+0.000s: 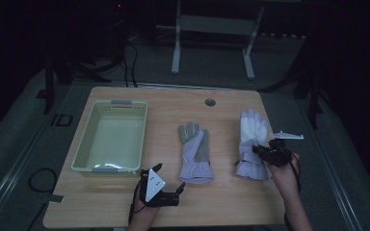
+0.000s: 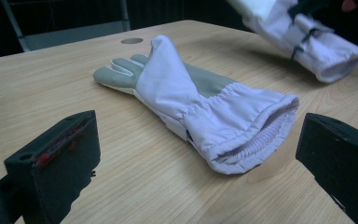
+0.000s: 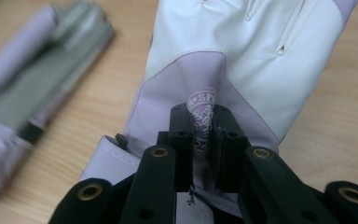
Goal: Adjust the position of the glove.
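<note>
1. Jaws of right gripper (image 3: 200, 135) clenched on a pinched fold of the white glove (image 1: 253, 144), near its cuff, at the table's (image 1: 125, 204) right side.
2. Left gripper (image 1: 169, 177) jaws spread wide, nothing between them, facing the grey-palmed glove's (image 2: 200, 98) cuff.
3. Basket (image 1: 111, 137) sits far left.

A round printed badge (image 3: 201, 120) is showing on the lilac back of the white glove (image 3: 242, 51), on the fold of cloth pinched up just below the glove's white panel. Along the badge's upper rim a few letters are reading roughly as "OSP", with a snowflake-like figure beneath them; the remainder is lying hidden in the fold. Nothing else in view is carrying readable writing.
</note>
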Tool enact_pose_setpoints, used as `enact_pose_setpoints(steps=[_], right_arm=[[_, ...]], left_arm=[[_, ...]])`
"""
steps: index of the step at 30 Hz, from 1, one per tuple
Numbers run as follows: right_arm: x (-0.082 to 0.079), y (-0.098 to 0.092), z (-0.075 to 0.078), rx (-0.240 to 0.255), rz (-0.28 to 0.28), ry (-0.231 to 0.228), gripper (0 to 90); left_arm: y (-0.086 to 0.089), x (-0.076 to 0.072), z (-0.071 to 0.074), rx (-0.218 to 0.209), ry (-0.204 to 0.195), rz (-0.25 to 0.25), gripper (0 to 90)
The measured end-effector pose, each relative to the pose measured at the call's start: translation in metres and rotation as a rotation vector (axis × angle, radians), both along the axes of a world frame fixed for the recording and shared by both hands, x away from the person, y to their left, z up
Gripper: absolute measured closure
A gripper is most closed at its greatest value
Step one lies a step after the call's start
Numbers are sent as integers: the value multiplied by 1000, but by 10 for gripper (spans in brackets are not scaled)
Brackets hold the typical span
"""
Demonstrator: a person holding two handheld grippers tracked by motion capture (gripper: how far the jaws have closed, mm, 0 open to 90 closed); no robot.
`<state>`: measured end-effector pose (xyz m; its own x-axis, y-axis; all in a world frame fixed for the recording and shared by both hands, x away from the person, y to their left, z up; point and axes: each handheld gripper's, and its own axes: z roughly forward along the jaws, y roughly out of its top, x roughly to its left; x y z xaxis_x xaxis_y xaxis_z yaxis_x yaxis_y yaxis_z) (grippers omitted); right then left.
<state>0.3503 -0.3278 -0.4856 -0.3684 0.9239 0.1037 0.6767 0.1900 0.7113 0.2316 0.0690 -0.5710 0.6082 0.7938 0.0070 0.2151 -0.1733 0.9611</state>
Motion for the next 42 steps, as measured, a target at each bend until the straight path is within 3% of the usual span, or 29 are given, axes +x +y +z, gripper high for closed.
enact_pose_setpoints(steps=[7,8,9,11,13,20,29,36,39,42], right_arm=[[-2,16,40,25,10,-53,803],[-2,16,40,25,10,-53,803],[-4,23,50,29,19,-78,802],[-4,25,53,32,23,-83,802],[-7,37,68,41,28,-105,802],[-9,67,88,67,27,-126,802],[-11,122,85,108,85,-82,802],[-15,163,74,77,126,-54,801],[-14,171,68,94,151,-42,801],[-13,177,62,61,152,-28,801]], left_arm=[[0,0,0,3,-3,1,0],[0,0,0,3,-3,1,0],[-1,-1,0,4,-6,1,0],[-1,-1,0,6,-6,1,0],[0,-1,0,5,-5,1,0],[1,-1,0,-3,-5,-3,0],[1,-1,0,-10,-3,-16,0],[1,-1,0,-14,-4,-31,0],[2,0,0,-30,6,-35,0],[3,1,0,-36,13,-36,0]])
